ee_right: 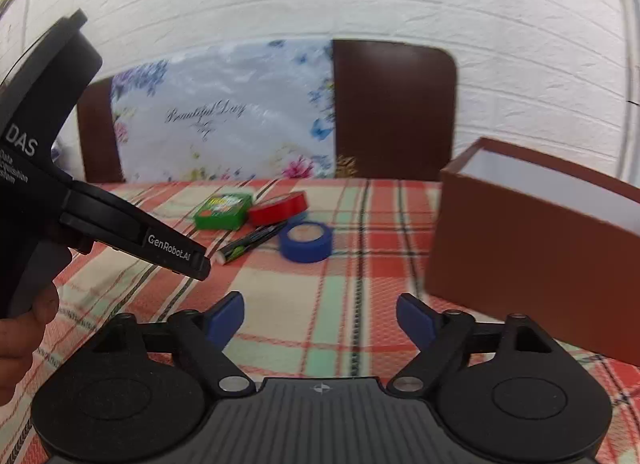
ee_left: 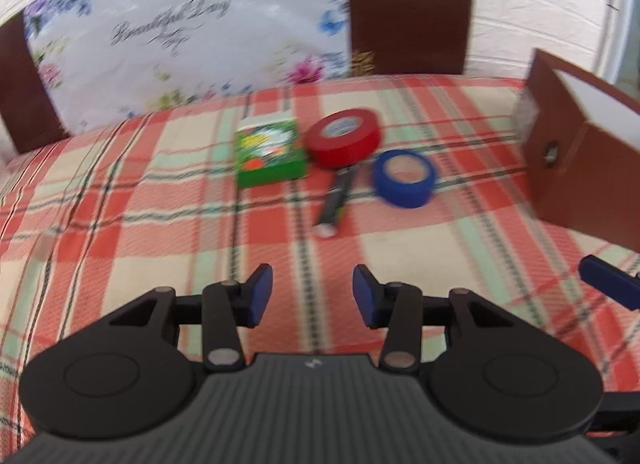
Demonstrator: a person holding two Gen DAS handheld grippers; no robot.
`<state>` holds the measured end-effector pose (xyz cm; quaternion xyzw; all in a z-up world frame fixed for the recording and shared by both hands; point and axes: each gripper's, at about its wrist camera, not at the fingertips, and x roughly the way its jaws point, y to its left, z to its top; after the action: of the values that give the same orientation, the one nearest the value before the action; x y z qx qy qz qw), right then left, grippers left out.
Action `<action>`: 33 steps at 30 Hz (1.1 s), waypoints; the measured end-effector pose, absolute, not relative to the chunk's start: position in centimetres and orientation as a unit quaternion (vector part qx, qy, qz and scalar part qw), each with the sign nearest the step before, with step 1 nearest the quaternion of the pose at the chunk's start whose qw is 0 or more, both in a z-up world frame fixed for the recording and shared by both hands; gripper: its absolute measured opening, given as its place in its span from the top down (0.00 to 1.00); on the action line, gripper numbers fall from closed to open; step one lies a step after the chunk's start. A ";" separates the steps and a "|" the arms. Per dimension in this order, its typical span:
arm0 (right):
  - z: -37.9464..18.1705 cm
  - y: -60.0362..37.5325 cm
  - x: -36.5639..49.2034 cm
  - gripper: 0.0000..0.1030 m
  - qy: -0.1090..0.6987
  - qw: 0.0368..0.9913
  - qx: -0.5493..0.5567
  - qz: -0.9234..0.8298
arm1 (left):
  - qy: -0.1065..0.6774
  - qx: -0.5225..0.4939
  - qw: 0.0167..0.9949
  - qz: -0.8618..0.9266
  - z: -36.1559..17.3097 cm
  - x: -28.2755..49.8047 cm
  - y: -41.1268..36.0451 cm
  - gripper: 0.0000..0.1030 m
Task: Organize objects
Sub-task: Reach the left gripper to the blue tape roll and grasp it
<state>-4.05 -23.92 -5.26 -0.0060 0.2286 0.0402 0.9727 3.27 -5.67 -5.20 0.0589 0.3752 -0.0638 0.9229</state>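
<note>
Plaid cloth [ee_left: 120, 183] under round tape rolls [ee_left: 344, 137].

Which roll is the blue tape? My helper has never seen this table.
On the plaid tablecloth, left of the brown box, sits a small cluster. The blue tape roll lies flat nearest the box, beside the pen; the red tape roll is its only lookalike.

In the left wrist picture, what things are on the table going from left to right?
Green box → red tape roll → blue tape roll → brown box. The dark pen lies under the red roll, so it is left out.
</note>
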 end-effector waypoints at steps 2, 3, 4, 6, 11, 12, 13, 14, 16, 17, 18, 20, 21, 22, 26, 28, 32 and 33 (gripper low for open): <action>-6.0 -23.1 -2.8 0.30 0.235 0.971 -0.023 0.048 | 0.386 0.048 0.920 -0.043 -6.6 3.8 -4.0 0.54; -6.4 -22.7 -2.2 0.32 0.238 0.969 -0.032 0.050 | 0.386 0.038 0.921 -0.040 -7.1 3.8 -3.2 0.52; -6.6 -22.4 -1.2 0.33 0.245 0.968 -0.036 0.050 | 0.371 0.028 0.927 -0.044 -7.3 3.6 -2.5 0.50; -6.8 -22.1 1.1 0.38 0.257 0.965 -0.029 0.050 | 0.355 0.032 0.933 -0.046 -7.6 3.2 -2.0 0.46; -7.1 -21.8 7.5 0.40 0.268 0.962 -0.055 0.022 | 0.322 0.032 0.945 -0.052 -8.5 2.6 -1.6 0.42; -7.3 -21.7 8.7 0.42 0.279 0.958 -0.057 0.025 | 0.320 0.033 0.945 -0.051 -8.5 2.6 -1.7 0.42; -7.5 -21.8 9.6 0.42 0.286 0.956 -0.052 0.031 | 0.320 0.032 0.945 -0.051 -8.5 2.6 -1.8 0.42; -7.5 -21.9 10.1 0.42 0.285 0.957 -0.048 0.036 | 0.321 0.030 0.945 -0.051 -8.5 2.7 -1.6 0.42; -7.4 -21.7 10.3 0.48 0.285 0.956 -0.052 0.052 | 0.321 0.028 0.945 -0.054 -8.6 2.9 -1.5 0.42; -7.4 -21.7 9.9 0.49 0.282 0.956 -0.056 0.054 | 0.320 0.029 0.945 -0.054 -8.7 2.9 -1.4 0.42; -7.4 -21.8 9.4 0.49 0.284 0.956 -0.055 0.059 | 0.321 0.029 0.945 -0.054 -8.7 2.9 -1.4 0.42; -7.3 -22.0 7.5 0.49 0.287 0.954 -0.049 0.067 | 0.331 0.030 0.942 -0.050 -8.4 3.0 -1.6 0.42; -7.3 -22.3 6.2 0.49 0.288 0.954 -0.047 0.068 | 0.342 0.024 0.938 -0.049 -8.0 3.1 -1.6 0.43; -7.3 -22.4 4.5 0.49 0.289 0.954 -0.046 0.068 | 0.357 0.013 0.932 -0.054 -7.6 3.1 -1.5 0.44; -7.5 -23.4 -3.4 0.48 0.292 0.954 -0.025 0.067 | 0.403 -0.045 0.904 -0.139 -5.7 2.1 -2.7 0.53; -7.5 -23.4 -6.8 0.48 0.289 0.956 -0.019 0.052 | 0.415 -0.040 0.889 -0.189 -5.2 1.3 -5.0 0.53; -7.7 -23.8 -9.5 0.48 0.282 0.958 -0.021 0.034 | 0.440 -0.015 0.859 -0.262 -5.7 -0.3 -9.9 0.63; -7.7 -24.0 -9.5 0.49 0.284 0.958 -0.018 0.034 | 0.442 -0.008 0.855 -0.270 -5.8 -0.7 -10.8 0.64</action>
<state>-9.45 -23.97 -7.72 -0.0182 0.2837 0.0339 0.9581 -0.68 -10.79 -5.82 -0.0078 0.4420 -0.2701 0.8554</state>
